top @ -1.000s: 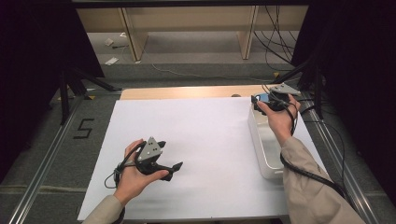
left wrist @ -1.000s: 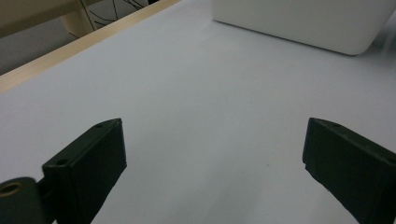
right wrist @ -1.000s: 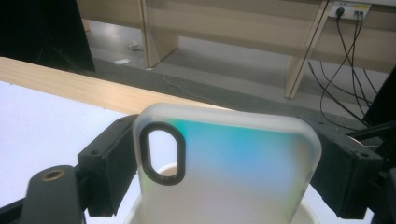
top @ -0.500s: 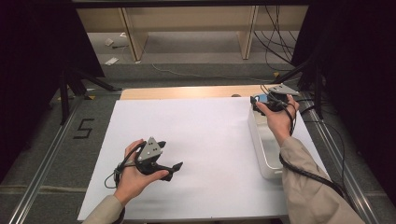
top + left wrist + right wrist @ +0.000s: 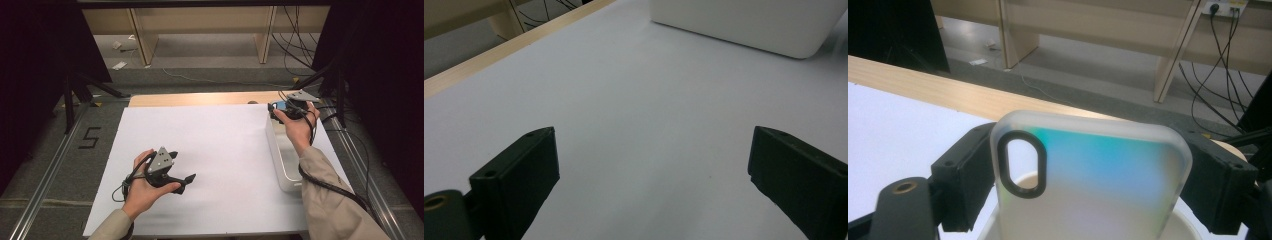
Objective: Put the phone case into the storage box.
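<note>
Across the bench lies a white sheet (image 5: pixel 220 150) that covers nearly its whole top and leaves a strip of bare wood (image 5: pixel 200 98) showing along the far edge. Against the sheet's right edge stands a long white tub (image 5: pixel 282 165), running from the far right corner toward the near edge; the left gripper view shows its rounded outer wall (image 5: pixel 744 22) ahead of the jaws. At the tub's far end, close to the bench's far right corner, the right hand (image 5: pixel 298 131) holds the right gripper (image 5: pixel 274 107), whose jaws are clamped on a frosted phone case (image 5: pixel 1088 185) with a blue-green sheen, gripping it by its two long sides. That case stands upright between the pads, its black-rimmed camera cutout (image 5: pixel 1023 163) near the top on the left of the right gripper view, and the white rim of the tub (image 5: pixel 1023 182) sits just behind and below it. Toward the sheet's near left corner, the left hand (image 5: pixel 145 187) rests on the sheet with the left gripper (image 5: pixel 187 180) pointing to the right, its jaws spread wide with bare white sheet between them.
</note>
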